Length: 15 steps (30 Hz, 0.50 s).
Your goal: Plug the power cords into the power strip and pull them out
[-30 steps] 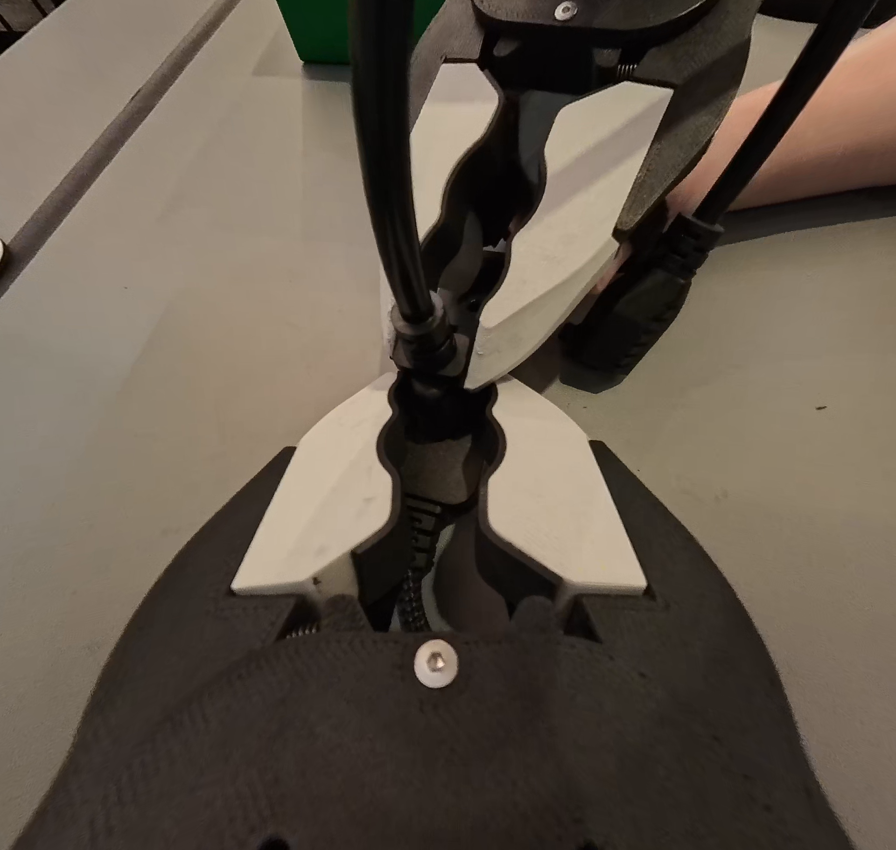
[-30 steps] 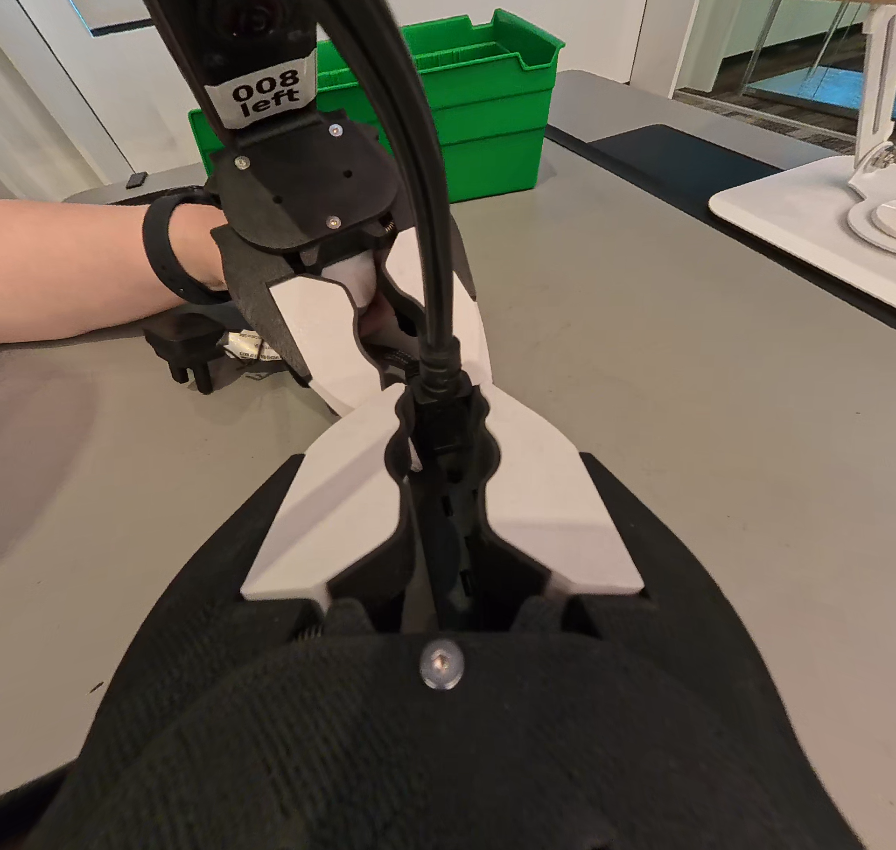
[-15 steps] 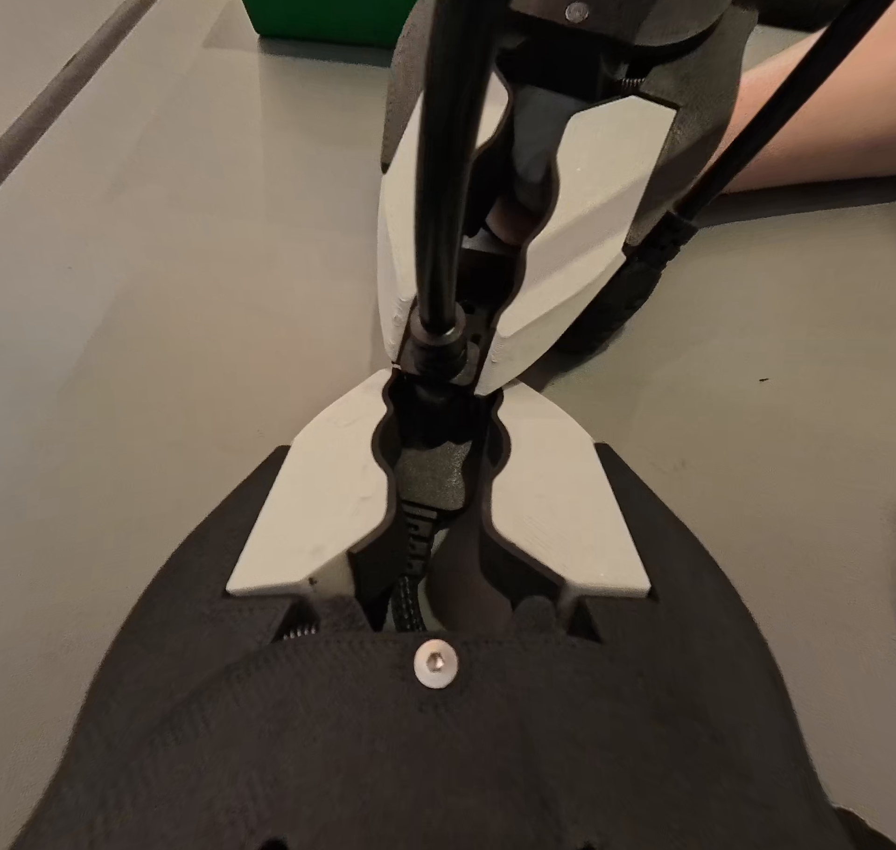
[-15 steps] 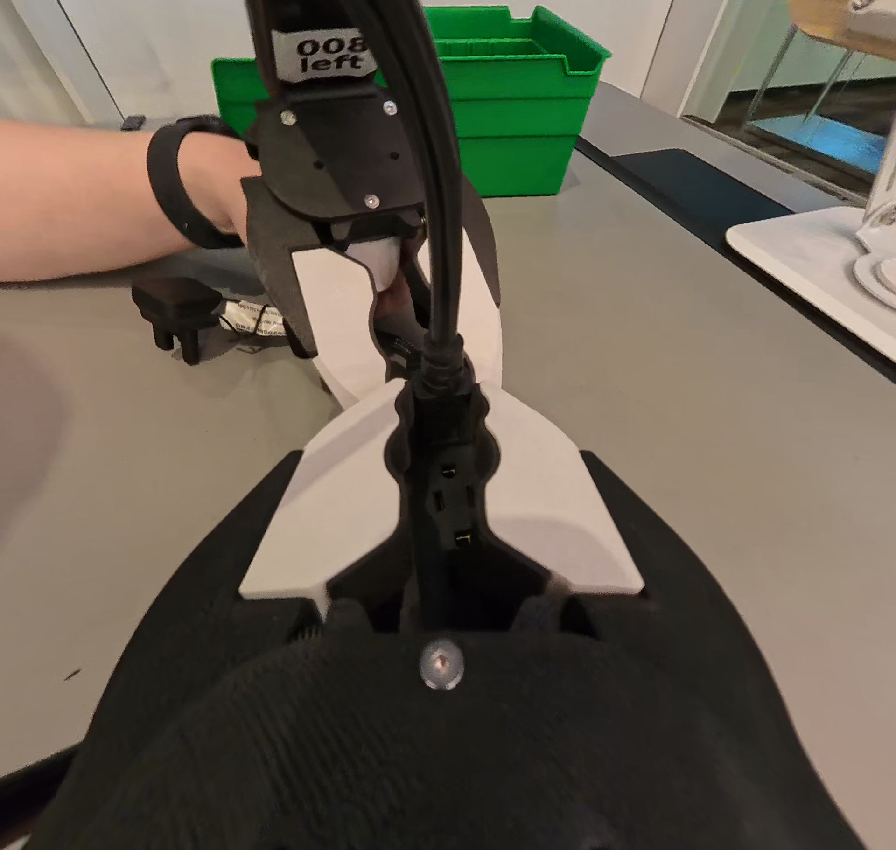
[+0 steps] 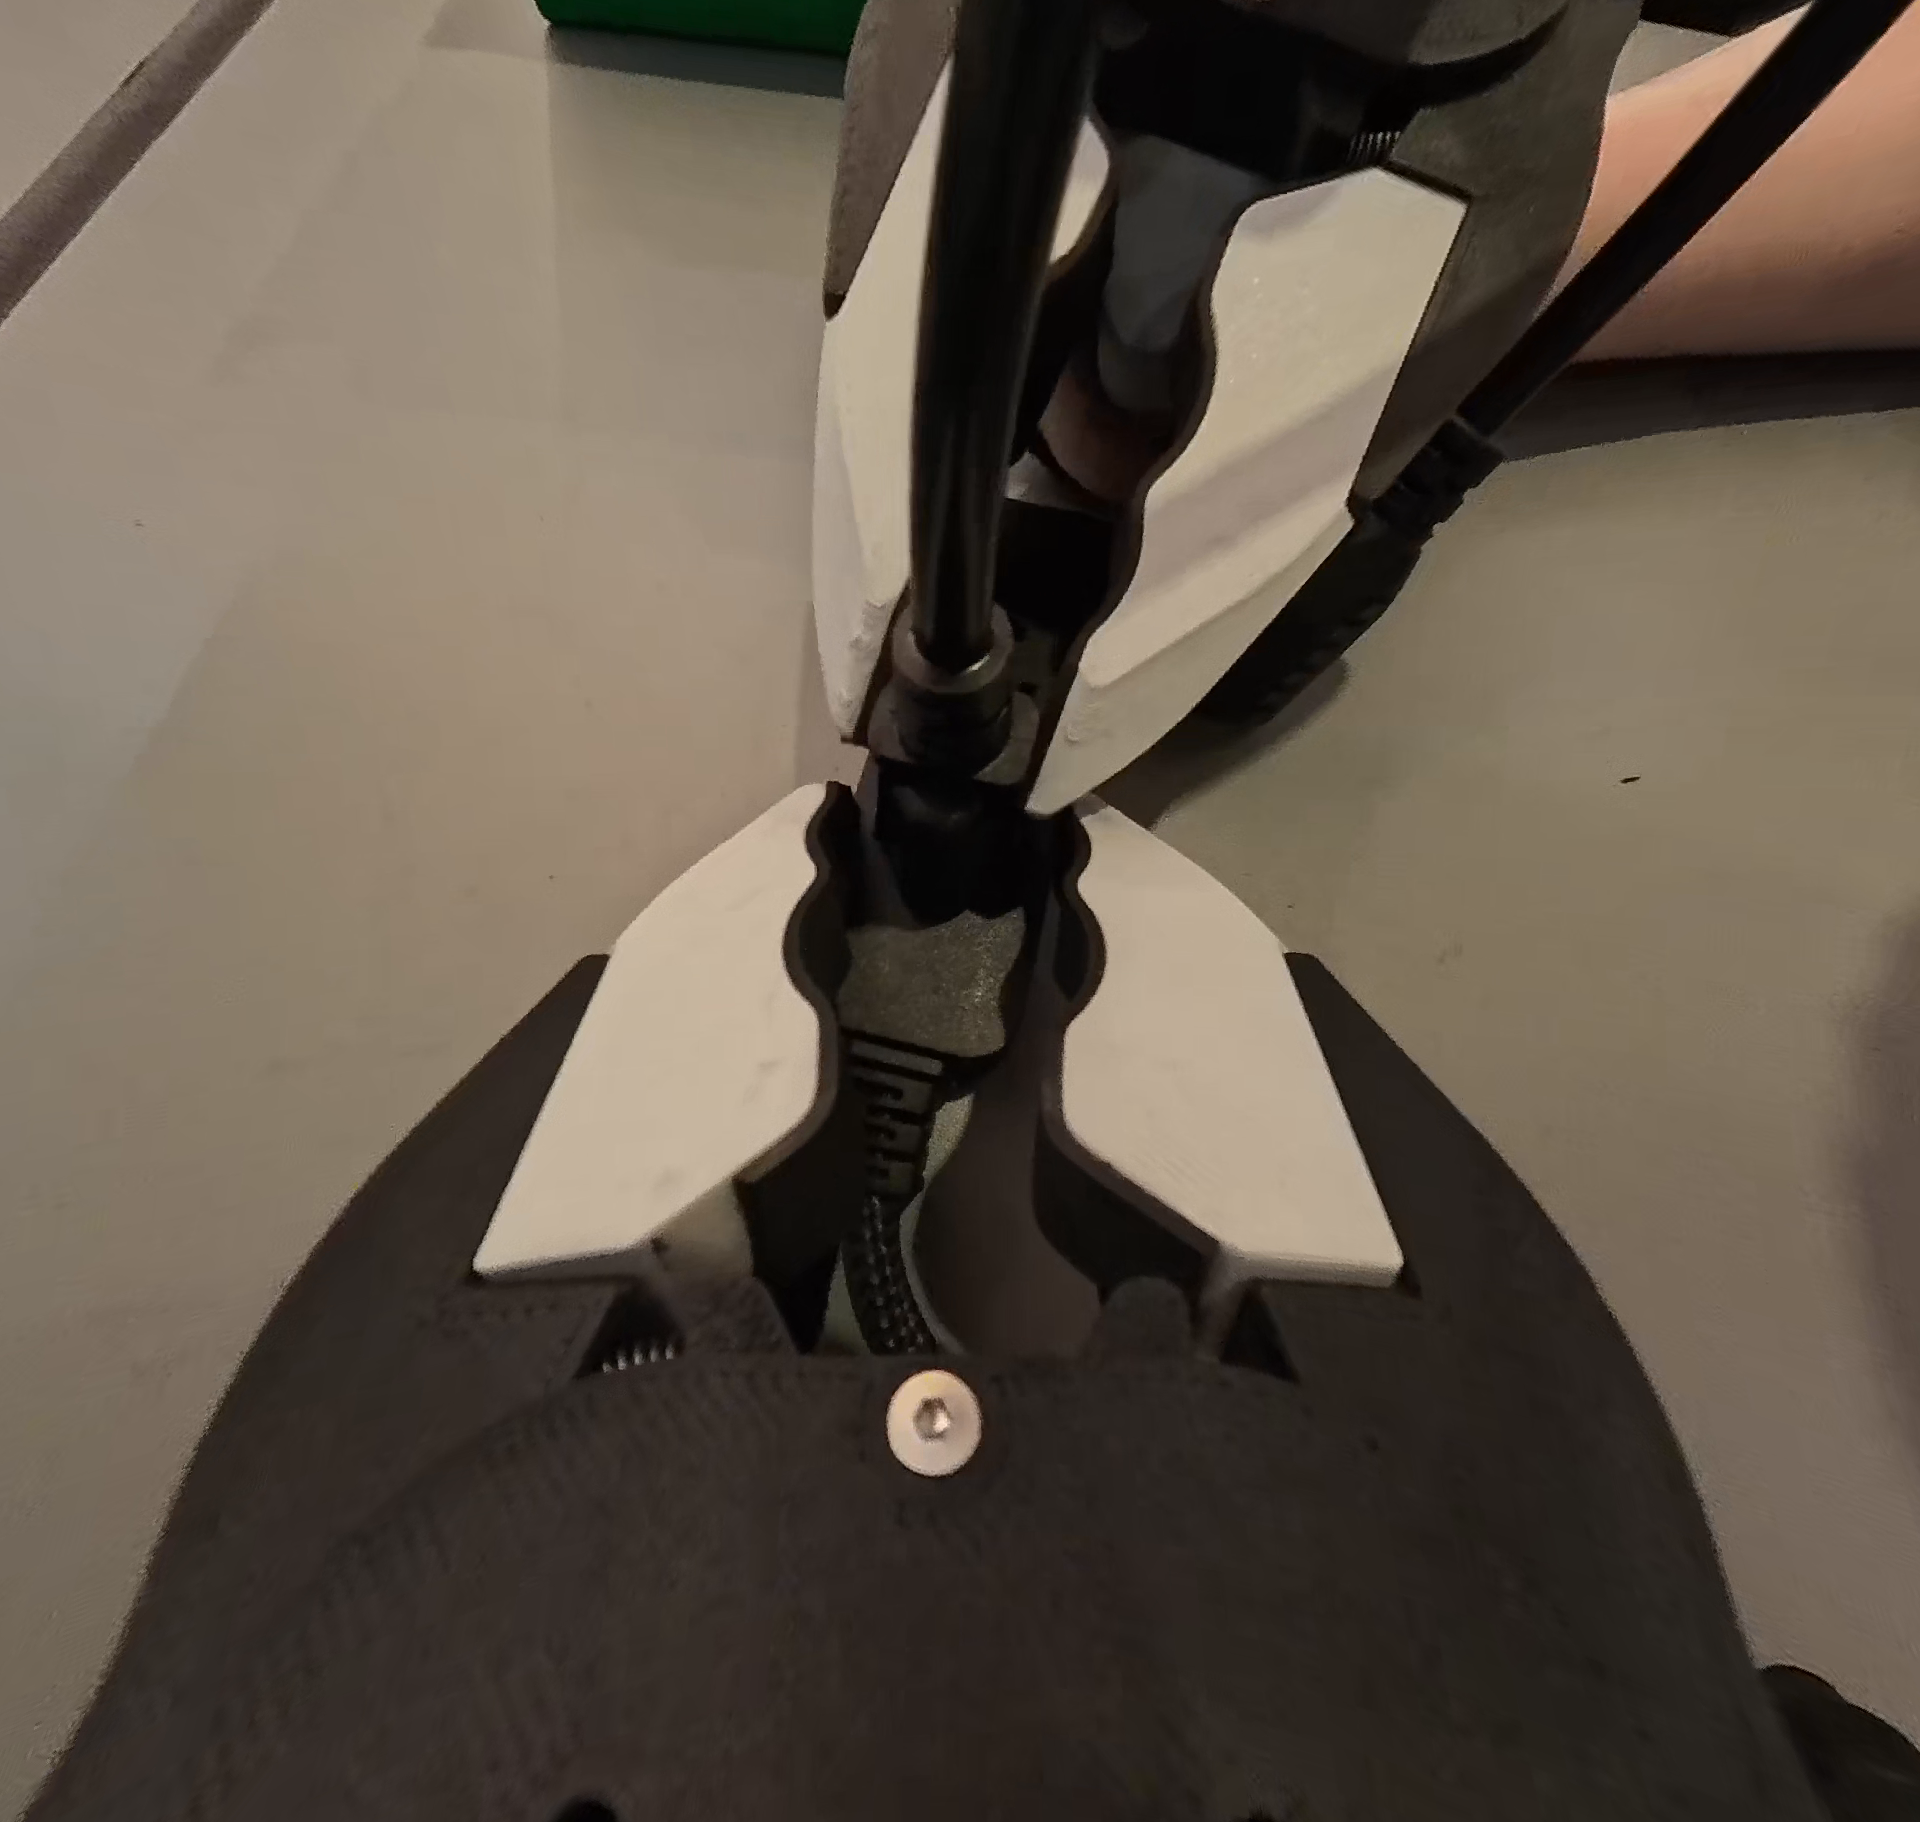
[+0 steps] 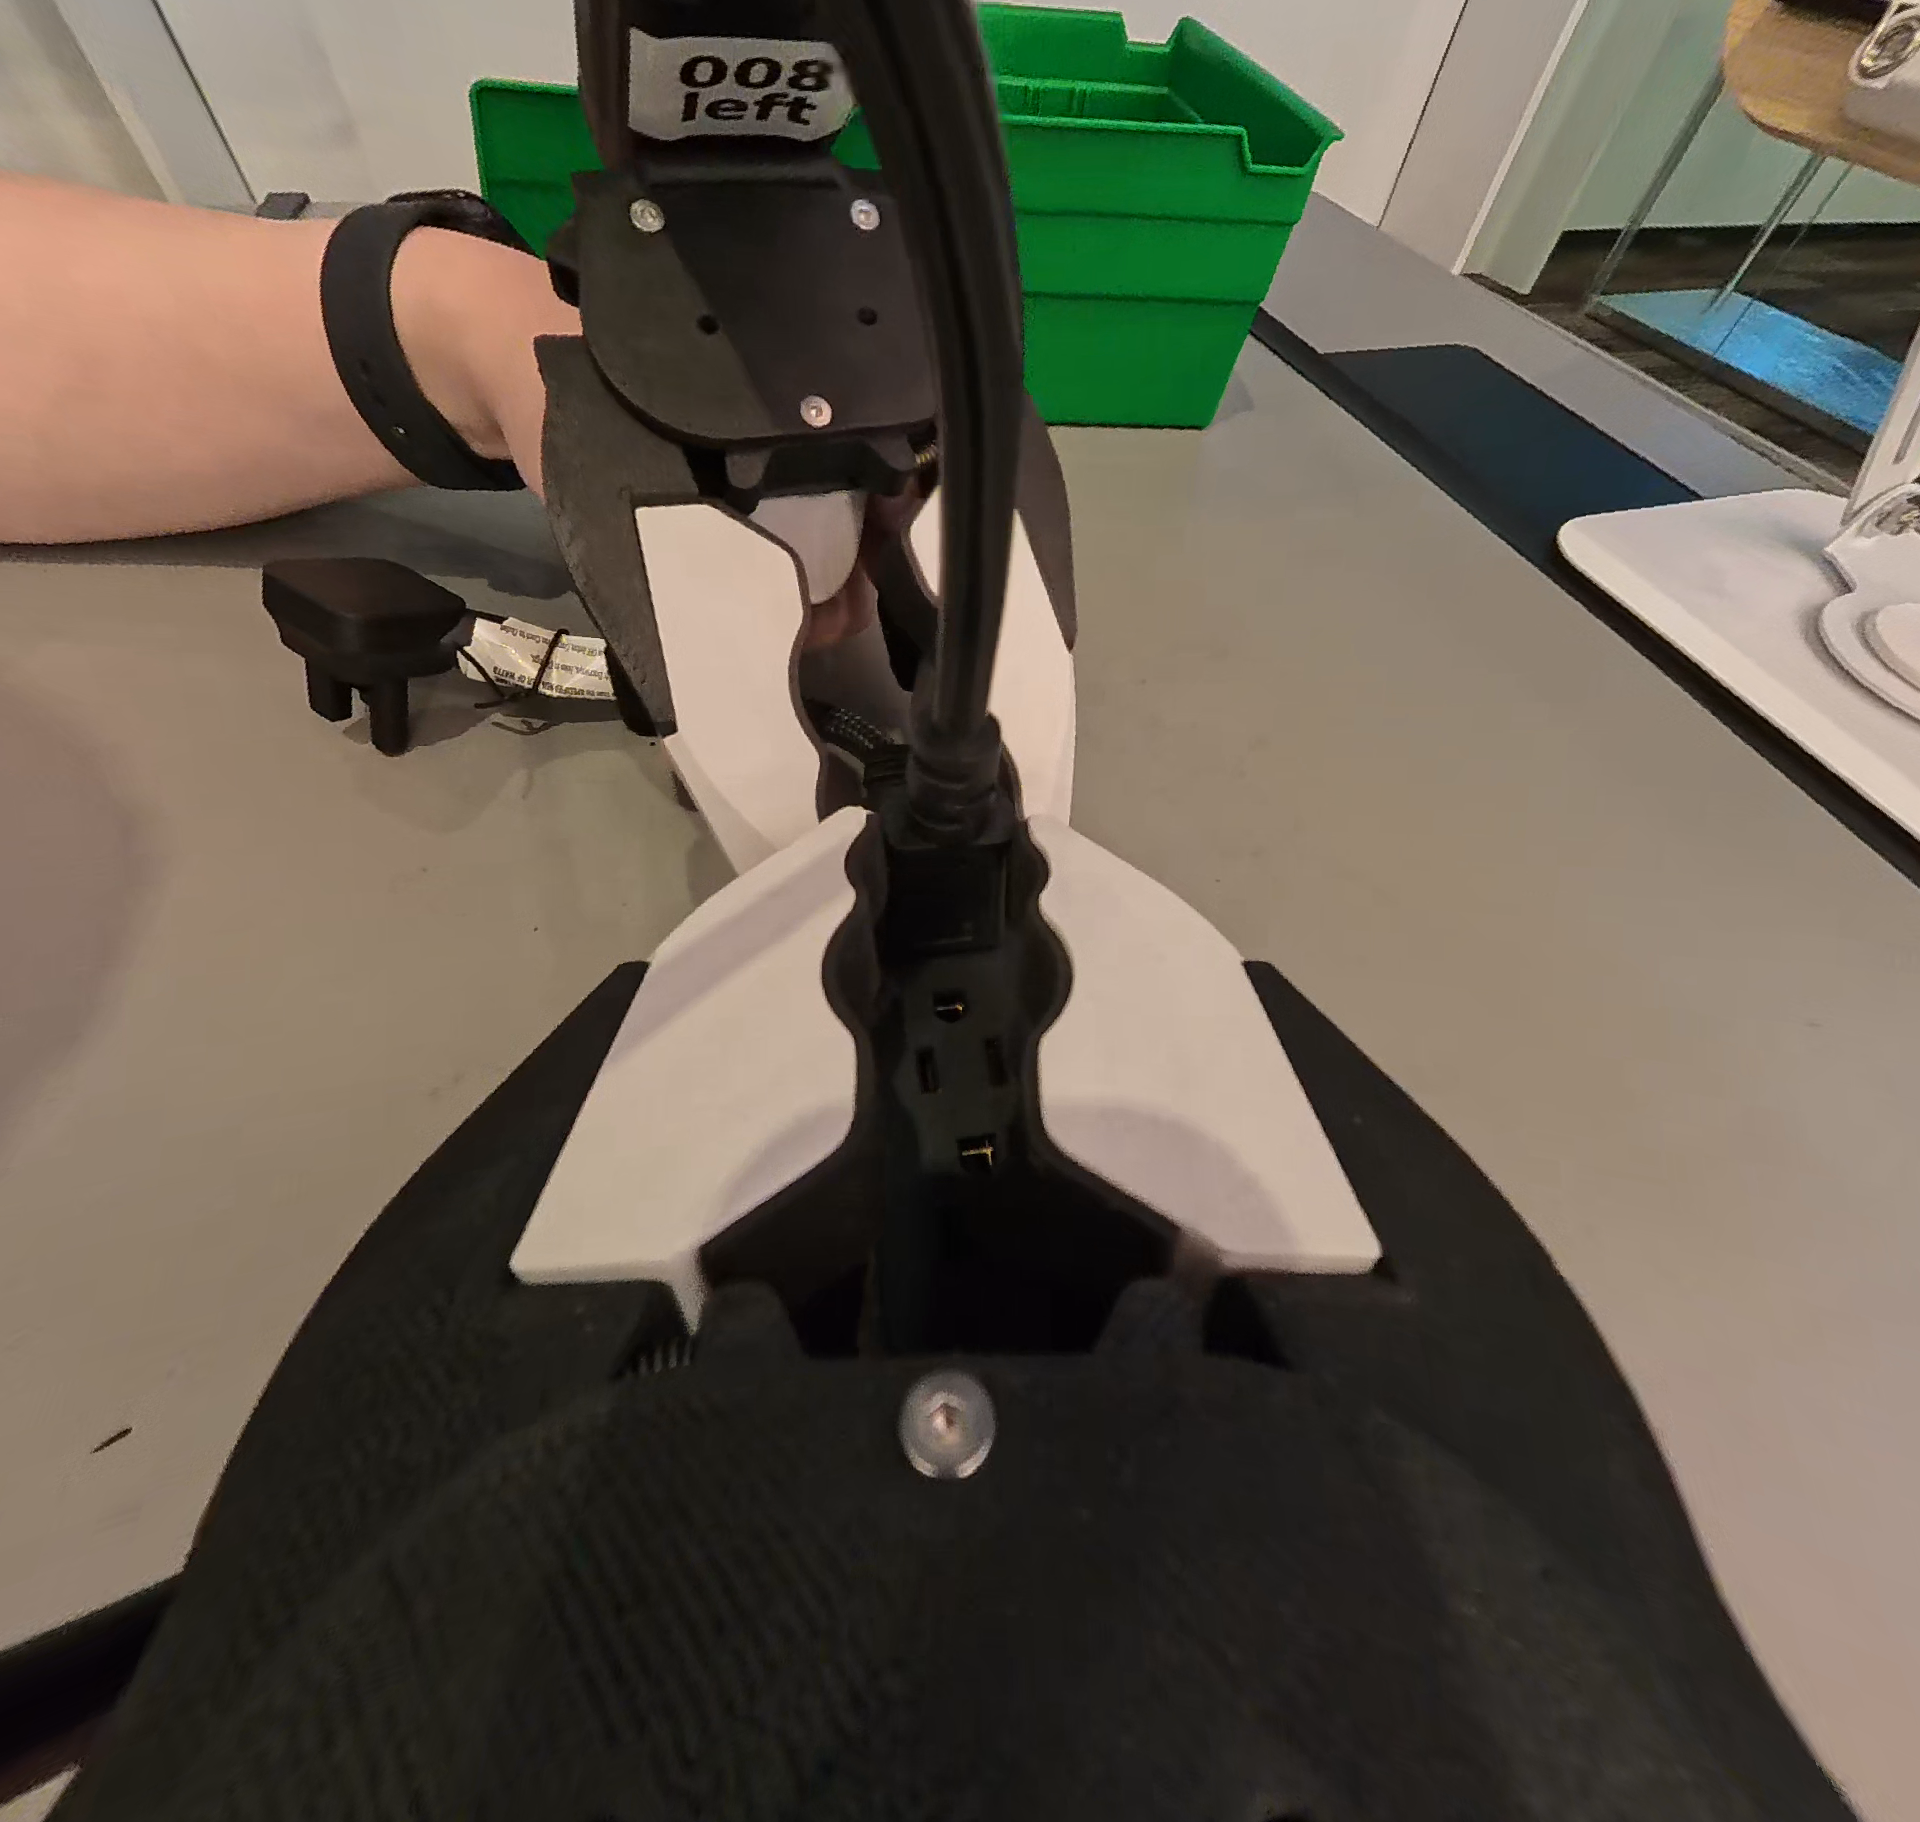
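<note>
My left gripper (image 5: 943, 816) is shut on a black plug (image 5: 925, 983) with a ribbed strain relief and a braided cord. My right gripper (image 6: 940, 827) is shut on the black power strip (image 6: 961, 1055), whose outlet face points up. A thick black cord (image 6: 961, 422) rises from the strip's far end. The two grippers meet tip to tip just above the grey table. The plug's front end meets the strip (image 5: 940, 733) beside the thick cord's collar. I cannot tell how deep the plug sits. The right gripper (image 5: 956, 723) and the left gripper (image 6: 904, 785) each show in the other's view.
A second black plug (image 6: 353, 629) with a paper tag lies on the table (image 6: 1351, 837) behind the left gripper; it also shows in the left wrist view (image 5: 1340, 609). Green stacked bins (image 6: 1143, 245) stand at the back. A forearm with a black wristband (image 6: 384, 338) is at the left. A white board (image 6: 1704, 609) lies at the right. My two grippers' fingertips are within a few centimetres of each other.
Both grippers have stayed tip to tip and shut. They have swung into a straighter line with each other. The strip's outlet face has turned up into the right wrist view.
</note>
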Each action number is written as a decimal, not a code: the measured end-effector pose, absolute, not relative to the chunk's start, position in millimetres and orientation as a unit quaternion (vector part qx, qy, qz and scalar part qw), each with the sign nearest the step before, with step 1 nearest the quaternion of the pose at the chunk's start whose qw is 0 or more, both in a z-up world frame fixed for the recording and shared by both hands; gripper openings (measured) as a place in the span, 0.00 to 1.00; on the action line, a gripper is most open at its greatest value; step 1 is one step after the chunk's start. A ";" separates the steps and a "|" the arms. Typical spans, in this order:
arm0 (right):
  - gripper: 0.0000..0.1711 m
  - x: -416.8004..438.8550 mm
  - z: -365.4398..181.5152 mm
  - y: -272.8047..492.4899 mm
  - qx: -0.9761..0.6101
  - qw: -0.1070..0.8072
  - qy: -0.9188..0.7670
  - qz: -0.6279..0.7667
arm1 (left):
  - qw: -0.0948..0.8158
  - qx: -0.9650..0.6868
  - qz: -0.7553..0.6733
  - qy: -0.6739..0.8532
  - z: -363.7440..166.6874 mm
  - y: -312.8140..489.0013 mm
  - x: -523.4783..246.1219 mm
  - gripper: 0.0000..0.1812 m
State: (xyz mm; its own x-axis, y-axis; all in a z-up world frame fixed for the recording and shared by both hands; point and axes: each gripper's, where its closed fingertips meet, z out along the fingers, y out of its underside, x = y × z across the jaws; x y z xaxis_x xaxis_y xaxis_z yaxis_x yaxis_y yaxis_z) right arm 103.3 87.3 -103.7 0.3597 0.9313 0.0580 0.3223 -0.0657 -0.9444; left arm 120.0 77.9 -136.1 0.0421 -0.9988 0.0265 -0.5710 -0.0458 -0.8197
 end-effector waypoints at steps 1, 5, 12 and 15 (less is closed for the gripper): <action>0.14 101.6 -104.9 87.7 -0.666 0.486 -0.472 0.312 | 0.327 -0.643 -0.327 0.610 -136.3 77.8 120.2 0.20; 0.15 99.1 -107.1 88.6 -0.675 0.480 -0.468 0.308 | 0.328 -0.643 -0.324 0.611 -136.7 77.4 120.9 0.20; 0.13 99.7 -103.8 88.2 -0.684 0.477 -0.443 0.328 | 0.333 -0.639 -0.318 0.616 -137.6 76.7 122.4 0.21; 0.11 100.0 -102.3 87.9 -0.688 0.473 -0.430 0.343 | 0.337 -0.636 -0.311 0.620 -138.2 76.6 123.1 0.21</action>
